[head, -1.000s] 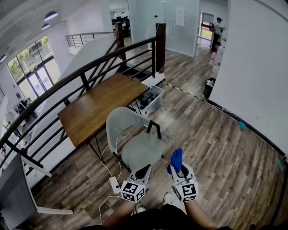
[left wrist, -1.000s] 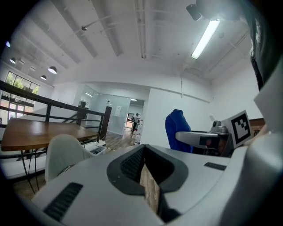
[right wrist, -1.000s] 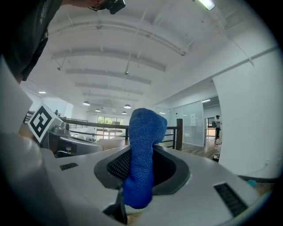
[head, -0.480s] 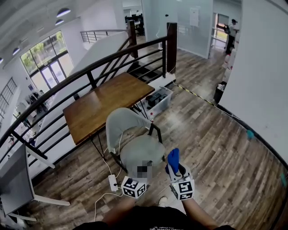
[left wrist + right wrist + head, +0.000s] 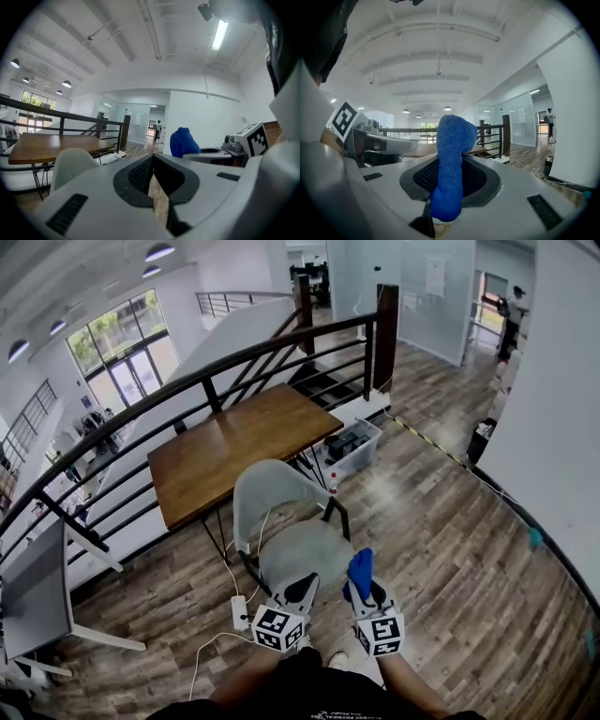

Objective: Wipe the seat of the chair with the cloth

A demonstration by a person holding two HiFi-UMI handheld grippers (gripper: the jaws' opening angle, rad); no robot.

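**Head view.** Shows the chair [image 5: 298,549] with its pale seat bare, and the wooden surface [image 5: 234,451] just behind the chair's backrest. Places both tongs above the near edge of the chair's seat, apart from it: left tongs [image 5: 299,593] over the near-left part, right tongs [image 5: 364,588] just off the near-right corner. Finds the blue cloth [image 5: 361,568] standing up out of the right tongs, clear of the seat. Puts the wiping, by judgement, at its very start.

**Left gripper view.** Shows the left tongs drawn together at the tips, gripping nothing, with only a sliver of floor between the jaws further back. Looks level across the room rather than down at the chair, catching the chair's backrest low on the left.

**Right gripper view.** Shows the right tongs clamped on the cloth, a thick fold rising free past the tips. Also points level, away from the chair's seat.

**Doing the step well (judgement).**
- Tip the right tongs down until the free fold, not the jaw tips, meets the chair's seat.
- Keep the clamp firm so the fold does not slip out under drag.
- Start at the backrest side of the seat and draw overlapping strokes toward its near edge.
- Rest the left tongs against the chair's edge if the chair slides.
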